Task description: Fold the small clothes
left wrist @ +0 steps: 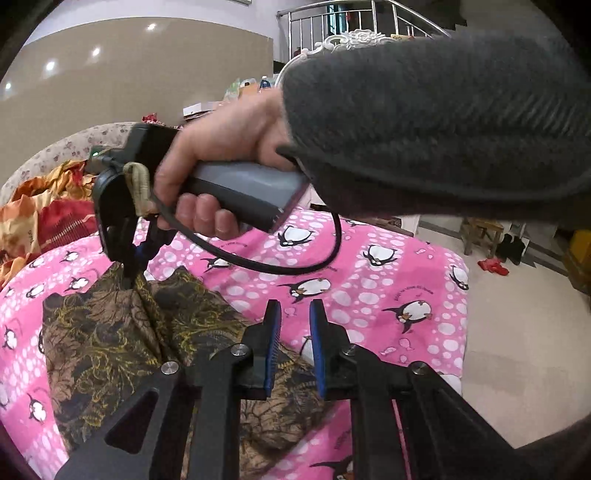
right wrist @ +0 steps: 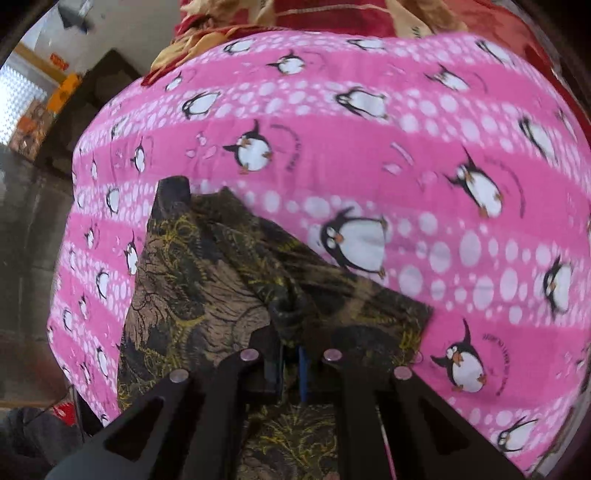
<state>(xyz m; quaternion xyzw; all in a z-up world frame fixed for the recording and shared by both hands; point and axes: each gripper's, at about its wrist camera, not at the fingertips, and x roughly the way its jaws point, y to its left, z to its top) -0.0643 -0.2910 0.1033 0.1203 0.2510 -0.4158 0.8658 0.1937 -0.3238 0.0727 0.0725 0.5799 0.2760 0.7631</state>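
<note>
Lying on the pink penguin-print bedcover, the small garment is a brown cloth with dark patches and yellow scribbled lines, creased and partly lifted into a peak.

From the left wrist view, the left claw hovers with its blue-padded fingers parted and nothing between them, over the garment's edge at 6 o'clock. At 10 o'clock the right claw pinches the raised peak of the garment, with the person's right hand wrapped round its grey handle and a black cable looping below.

Only the right wrist view shows the grip up close: the right claw is clenched on a bunched fold of the garment.

Beyond the bed, a red and orange quilt is heaped at 9 o'clock, a metal stair railing stands at 12 o'clock, and a wooden stool sits on the pale floor at 3 o'clock.
</note>
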